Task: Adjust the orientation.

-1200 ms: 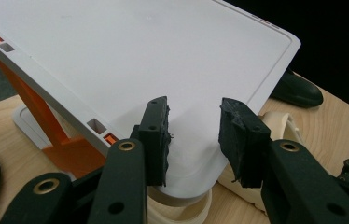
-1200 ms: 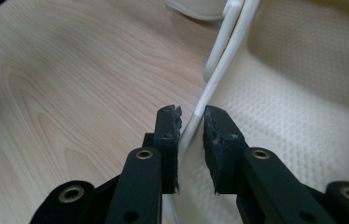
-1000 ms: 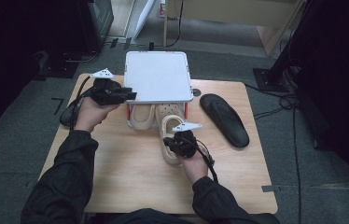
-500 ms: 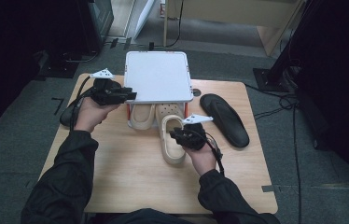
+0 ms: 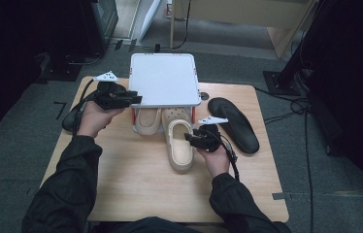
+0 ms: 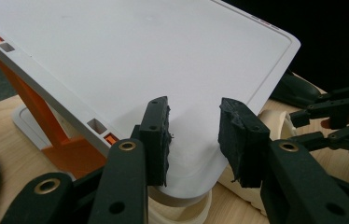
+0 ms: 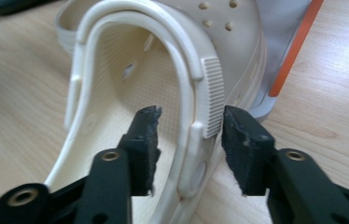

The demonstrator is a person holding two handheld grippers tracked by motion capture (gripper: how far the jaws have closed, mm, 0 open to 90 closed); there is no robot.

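- Sitting toe-first under the white rack (image 5: 164, 80), two cream clogs (image 5: 177, 141) rest on the bench (image 5: 136, 179).
- Right gripper (image 7: 189, 128): fingers just opening, straddling a clog's side wall without pressing.
- Left gripper (image 6: 192, 135): fingers half-open, empty over the rack.

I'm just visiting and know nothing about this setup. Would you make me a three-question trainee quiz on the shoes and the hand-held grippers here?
1. True or false: the right gripper is clamped tight on the cream clog.
2. What lies on the table right of the white stand? A black flip-flop; B red boot; C sock.
3. Which clog part sits between the right gripper's fingers?

Key:
1. False; the fingers have just been opening and stand apart from it.
2. A.
3. The side wall with the heel strap's ridged end.
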